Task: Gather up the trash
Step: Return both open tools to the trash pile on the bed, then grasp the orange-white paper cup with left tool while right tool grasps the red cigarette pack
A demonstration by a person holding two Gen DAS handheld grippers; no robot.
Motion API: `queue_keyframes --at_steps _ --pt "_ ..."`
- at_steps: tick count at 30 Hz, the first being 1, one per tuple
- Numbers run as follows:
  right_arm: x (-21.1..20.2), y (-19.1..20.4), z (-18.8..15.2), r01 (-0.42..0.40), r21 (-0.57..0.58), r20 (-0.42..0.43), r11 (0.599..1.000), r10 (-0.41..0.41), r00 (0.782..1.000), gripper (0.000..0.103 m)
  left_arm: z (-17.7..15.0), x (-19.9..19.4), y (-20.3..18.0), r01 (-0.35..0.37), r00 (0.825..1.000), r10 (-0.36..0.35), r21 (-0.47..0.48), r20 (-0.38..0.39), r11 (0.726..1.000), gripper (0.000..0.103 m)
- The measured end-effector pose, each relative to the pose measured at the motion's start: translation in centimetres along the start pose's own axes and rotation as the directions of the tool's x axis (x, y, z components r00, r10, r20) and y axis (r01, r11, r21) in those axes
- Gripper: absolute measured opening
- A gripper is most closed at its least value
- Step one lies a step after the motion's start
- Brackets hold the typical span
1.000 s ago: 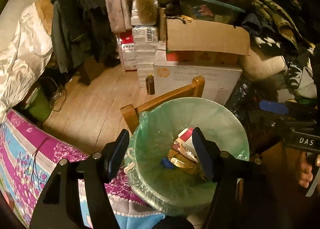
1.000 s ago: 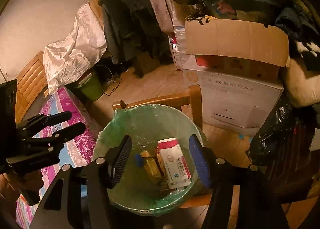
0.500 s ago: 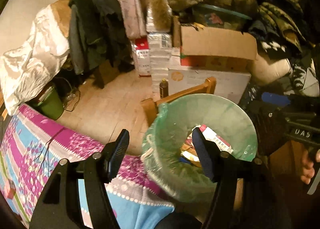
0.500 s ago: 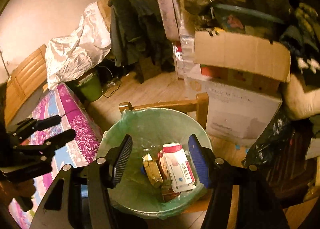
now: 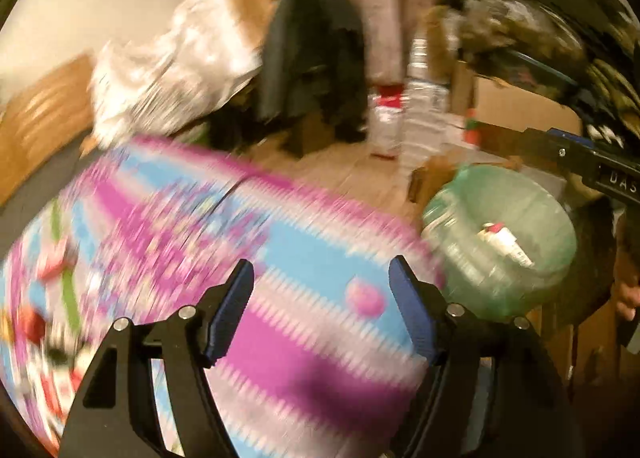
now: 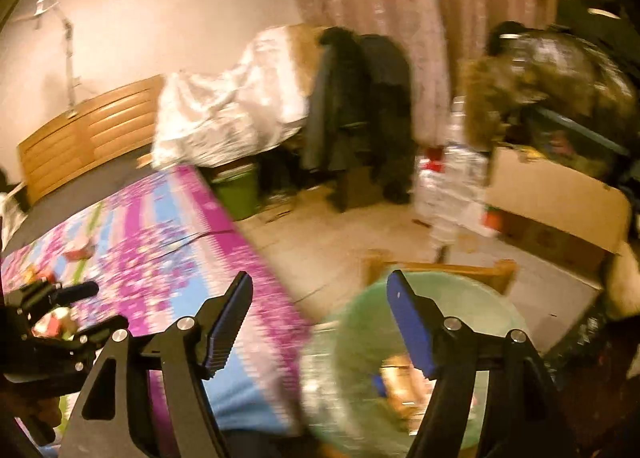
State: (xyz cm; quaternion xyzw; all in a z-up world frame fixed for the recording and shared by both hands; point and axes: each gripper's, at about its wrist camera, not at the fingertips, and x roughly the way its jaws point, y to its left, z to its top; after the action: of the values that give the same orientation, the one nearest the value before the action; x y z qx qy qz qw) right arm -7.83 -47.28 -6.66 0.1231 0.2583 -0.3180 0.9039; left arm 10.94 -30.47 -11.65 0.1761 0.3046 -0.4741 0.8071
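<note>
A bin lined with a green bag (image 5: pixel 532 214) stands on a wooden chair at the right of the left wrist view, with a white and red box (image 5: pixel 505 239) inside. It also shows low in the right wrist view (image 6: pixel 460 310), blurred, with packets (image 6: pixel 400 382) in it. My left gripper (image 5: pixel 322 310) is open and empty over the purple and blue bedspread (image 5: pixel 192 226). My right gripper (image 6: pixel 320 318) is open and empty, its right finger over the bin's near side. Small red and white items (image 6: pixel 78 252) lie on the bedspread (image 6: pixel 168 242) at far left. Both views are motion-blurred.
A wooden chair back (image 6: pixel 440 270) rises behind the bin. Cardboard boxes (image 6: pixel 560 198), stacked bottle packs (image 6: pixel 452 186), dark coats (image 6: pixel 356 106) and a white cover (image 6: pixel 228 118) crowd the far side. A green crate (image 6: pixel 240 190) sits by the bed. A wooden headboard (image 6: pixel 88 126) is at left.
Both grippers have swung left, away from above the bin and toward the bed. The bin has slid to the right in both views. Both stay open and empty.
</note>
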Motion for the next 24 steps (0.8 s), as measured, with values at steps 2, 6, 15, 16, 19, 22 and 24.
queue_keyframes --at_steps 2,6,15,16,19,22,24 --pt "0.7 3.4 0.0 -0.055 -0.040 -0.024 0.998 0.054 0.998 0.071 -2.6 -1.3 3.6 -0.057 0.998 0.054 -0.102 -0.037 0.993 0.067" --pt "2.0 10.7 -0.6 -0.188 -0.119 -0.095 0.975 0.177 0.980 0.073 -7.3 -4.2 9.5 -0.154 0.987 0.136 -0.295 -0.080 0.943 0.072" --pt "3.9 27.1 -5.4 -0.473 -0.306 -0.297 0.826 0.390 0.872 0.073 -16.6 -12.3 19.5 -0.361 0.931 0.315 -0.569 -0.183 0.739 0.076" --pt "4.2 28.3 -5.7 -0.496 -0.304 -0.315 0.813 0.406 0.858 0.073 -17.2 -12.9 20.4 -0.374 0.926 0.326 -0.591 -0.191 0.715 0.077" --pt "4.8 31.0 -6.8 -0.595 -0.286 -0.373 0.751 0.485 0.791 0.073 -18.8 -14.6 23.1 -0.423 0.899 0.380 -0.647 -0.216 0.634 0.076" --pt "5.1 34.3 -6.8 -0.687 -0.290 -0.409 0.666 0.563 0.718 0.068 -19.9 -15.2 25.4 -0.425 0.895 0.386 -0.692 -0.224 0.584 0.076" --pt "5.4 36.8 -6.5 -0.746 -0.291 -0.441 0.599 0.608 0.660 0.064 -20.0 -14.9 26.7 -0.421 0.895 0.385 -0.712 -0.225 0.562 0.076"
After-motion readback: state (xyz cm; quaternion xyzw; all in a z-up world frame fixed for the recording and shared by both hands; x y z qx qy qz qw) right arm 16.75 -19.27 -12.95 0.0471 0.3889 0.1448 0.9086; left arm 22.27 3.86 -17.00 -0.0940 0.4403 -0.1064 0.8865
